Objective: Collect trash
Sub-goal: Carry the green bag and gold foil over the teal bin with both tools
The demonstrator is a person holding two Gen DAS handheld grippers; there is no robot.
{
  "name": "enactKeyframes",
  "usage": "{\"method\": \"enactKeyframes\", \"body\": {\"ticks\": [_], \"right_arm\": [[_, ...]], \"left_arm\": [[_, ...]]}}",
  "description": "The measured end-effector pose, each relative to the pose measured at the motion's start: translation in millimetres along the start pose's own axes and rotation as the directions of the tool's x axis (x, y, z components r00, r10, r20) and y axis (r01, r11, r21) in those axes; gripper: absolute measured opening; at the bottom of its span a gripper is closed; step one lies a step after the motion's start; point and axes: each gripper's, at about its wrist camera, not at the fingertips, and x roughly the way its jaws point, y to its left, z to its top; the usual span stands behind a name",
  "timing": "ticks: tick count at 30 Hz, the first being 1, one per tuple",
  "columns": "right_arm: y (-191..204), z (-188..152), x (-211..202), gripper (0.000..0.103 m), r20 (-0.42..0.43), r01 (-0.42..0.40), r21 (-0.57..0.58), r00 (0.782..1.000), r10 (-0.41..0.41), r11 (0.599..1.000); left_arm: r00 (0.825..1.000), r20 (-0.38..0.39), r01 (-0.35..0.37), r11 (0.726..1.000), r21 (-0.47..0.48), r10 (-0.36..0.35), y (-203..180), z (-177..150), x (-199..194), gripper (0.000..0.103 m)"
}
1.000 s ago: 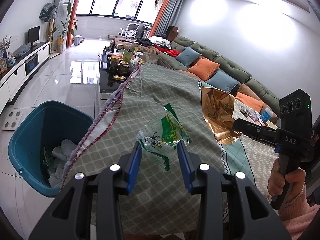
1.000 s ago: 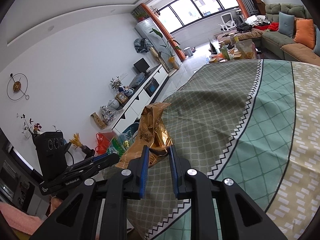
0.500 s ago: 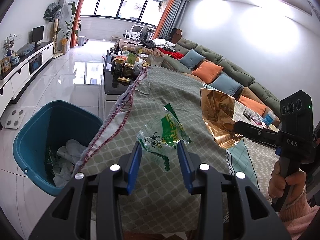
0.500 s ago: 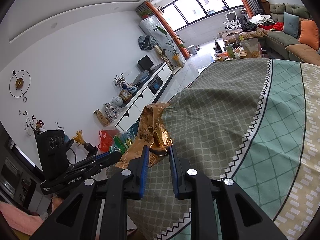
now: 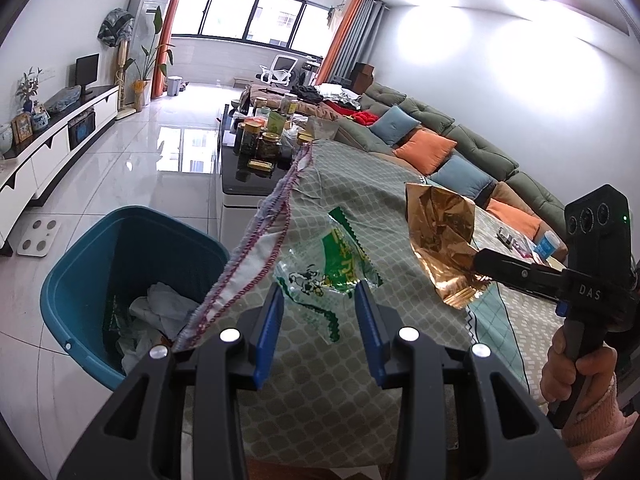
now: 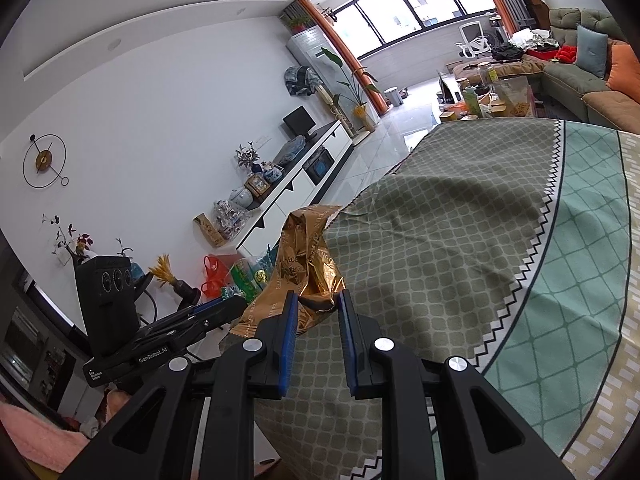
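My left gripper (image 5: 319, 295) is shut on a clear and green plastic wrapper (image 5: 326, 264) and holds it above the cloth-covered table (image 5: 360, 380) near its left edge. A blue trash bin (image 5: 100, 272) with white paper inside stands on the floor below left of it. My right gripper (image 6: 317, 300) is shut on a crumpled gold foil bag (image 6: 306, 258), held above the table edge; this bag (image 5: 444, 240) also shows in the left wrist view, right of the green wrapper. The left gripper and green wrapper (image 6: 246, 278) show at the left of the right wrist view.
A coffee table (image 5: 260, 160) with several jars stands beyond the table. A long green sofa (image 5: 460, 152) with cushions runs along the right wall. A white TV cabinet (image 5: 52, 140) lines the left wall. A white scale (image 5: 38, 236) lies on the floor. Small items (image 5: 520, 240) lie at the table's far right.
Both grippers keep their hold on their wrappers. The left camera has drifted left toward the bin, which now sits closer and larger. The right gripper has shifted slightly the same way.
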Motion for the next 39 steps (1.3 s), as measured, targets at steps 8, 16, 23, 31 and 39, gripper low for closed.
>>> {"method": "enactKeyframes", "body": {"ticks": [8,16,23,31,39], "right_arm": [[7,3,5,0.02,-0.008,-0.01,-0.012,1.0,0.01,1.0],[13,5,13,0.02,-0.022,-0.023,-0.017,0.999,0.023,1.0],[16,7,19,0.02,-0.032,-0.034,-0.026,0.999,0.034,0.999],[21,10,25,0.02,-0.04,-0.049,-0.035,0.998,0.047,0.998],[22,12,31,0.02,-0.048,-0.062,-0.035,0.997,0.06,0.998]], "left_arm": [[1.0,0.015,-0.017,1.0,-0.009,0.017,9,3,-4,0.037],[0.999,0.025,-0.028,0.999,-0.02,0.029,17,3,-9,0.037],[0.999,0.034,-0.039,0.999,-0.027,0.04,19,4,-11,0.037],[0.997,0.045,-0.054,0.998,-0.036,0.055,21,5,-16,0.037],[0.996,0.055,-0.07,0.997,-0.044,0.073,23,4,-21,0.037]]}}
